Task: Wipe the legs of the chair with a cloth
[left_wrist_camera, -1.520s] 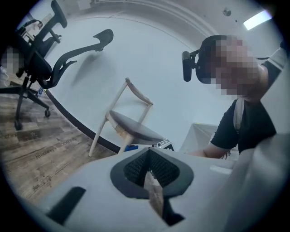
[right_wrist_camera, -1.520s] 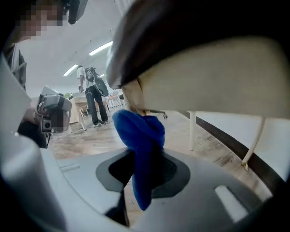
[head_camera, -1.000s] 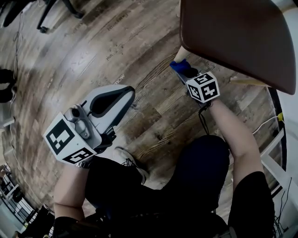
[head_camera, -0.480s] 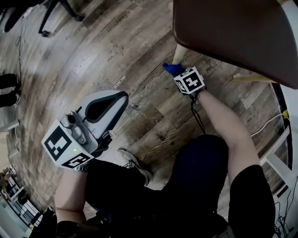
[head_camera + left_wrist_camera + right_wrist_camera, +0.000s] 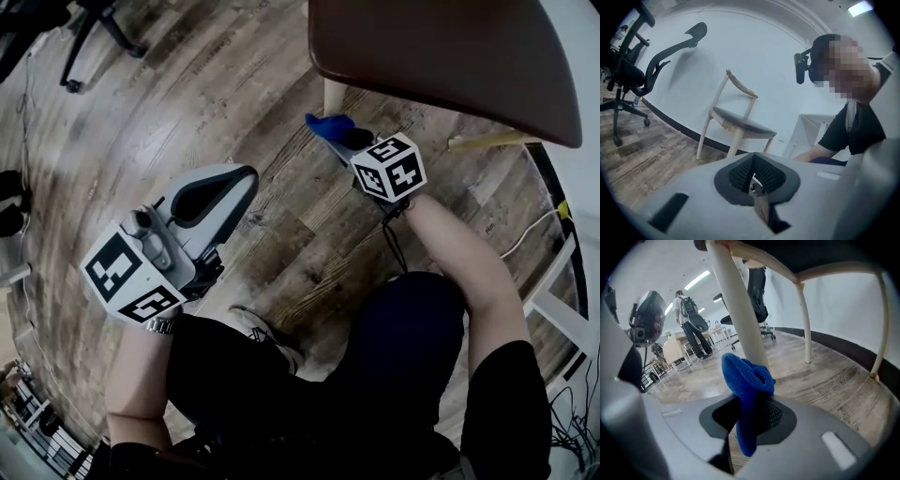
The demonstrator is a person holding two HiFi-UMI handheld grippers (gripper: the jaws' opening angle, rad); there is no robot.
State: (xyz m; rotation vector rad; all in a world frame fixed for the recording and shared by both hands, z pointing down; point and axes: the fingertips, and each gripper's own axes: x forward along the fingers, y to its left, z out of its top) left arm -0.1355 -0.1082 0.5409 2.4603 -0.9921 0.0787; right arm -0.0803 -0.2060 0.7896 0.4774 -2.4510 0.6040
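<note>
The chair's brown seat [image 5: 450, 56] fills the upper right of the head view, with a pale wooden front leg [image 5: 334, 97] coming down from under it. My right gripper [image 5: 339, 136] is shut on a blue cloth [image 5: 328, 125], whose bunched end lies against that leg. In the right gripper view the cloth [image 5: 746, 380] sticks up out of the right gripper [image 5: 750, 416] right in front of the leg [image 5: 738, 305]. My left gripper [image 5: 234, 178] hangs over the floor to the left, away from the chair. In its own view the left gripper [image 5: 754, 176] is shut and holds nothing.
Two more chair legs [image 5: 802, 319] [image 5: 881, 329] stand behind on the wood floor. A second wooden chair [image 5: 736, 117] and a black office chair [image 5: 637, 61] stand by the white wall. A white cable [image 5: 525, 244] runs along the floor at the right. People stand in the distance [image 5: 691, 324].
The right gripper with the cloth has shifted a little left along the chair leg. The left gripper stays in about the same place, still shut.
</note>
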